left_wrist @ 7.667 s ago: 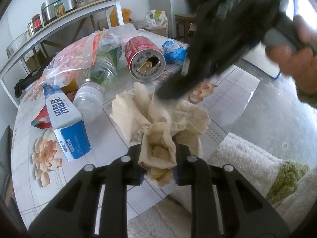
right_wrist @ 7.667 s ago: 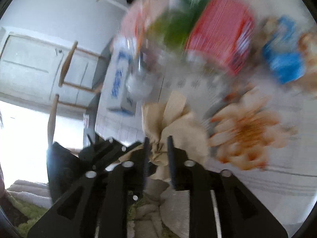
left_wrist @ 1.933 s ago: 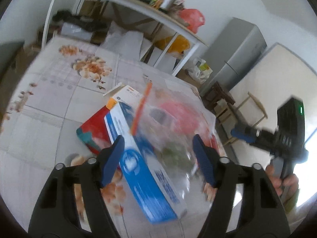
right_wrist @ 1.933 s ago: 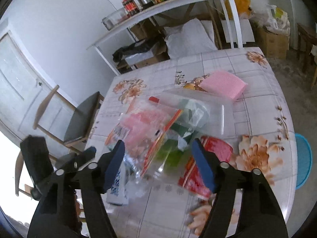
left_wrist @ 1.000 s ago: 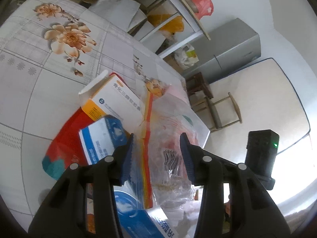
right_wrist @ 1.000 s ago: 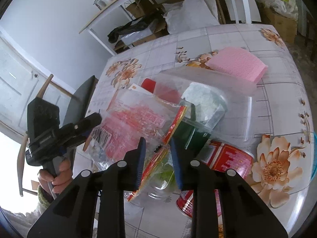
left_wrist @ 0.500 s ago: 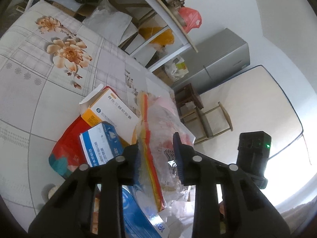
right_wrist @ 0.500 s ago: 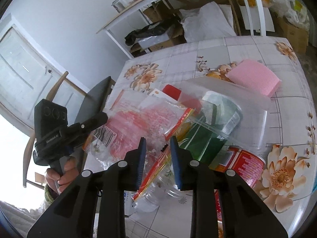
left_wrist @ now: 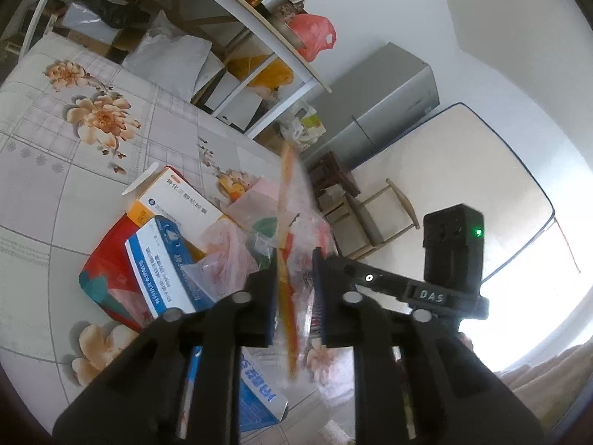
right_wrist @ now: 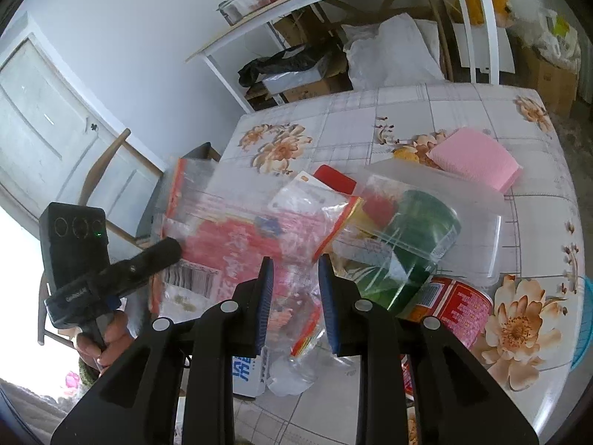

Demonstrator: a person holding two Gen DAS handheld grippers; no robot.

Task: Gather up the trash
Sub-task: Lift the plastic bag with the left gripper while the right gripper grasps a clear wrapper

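Now, at a glance:
Left gripper: its jaws have just been closing, and they pinch the orange-striped edge of the zip bag, which stands on edge between the pads.
Right gripper: jaws narrowly parted, with the bag's crinkled clear plastic between them; the pads appear to pinch it.
Zip bag: clear with red and pink print and a barcode, stretched between the two grippers above the pile of trash at the near part of the desk.
Left hand: seen at the near left in the right wrist view, wrapped round the handle of its gripper.
Blue-and-white carton: lies on the desk just left of the left gripper, over a red wrapper.
White-and-orange box: just beyond the carton, its flap open.
Green container: under a clear plastic lid, right of the bag.
Red can: on its side, at the near right of the pile.
Pink cloth: far right on the desk, apart from the pile.
Clear bottle: lies below the right gripper.
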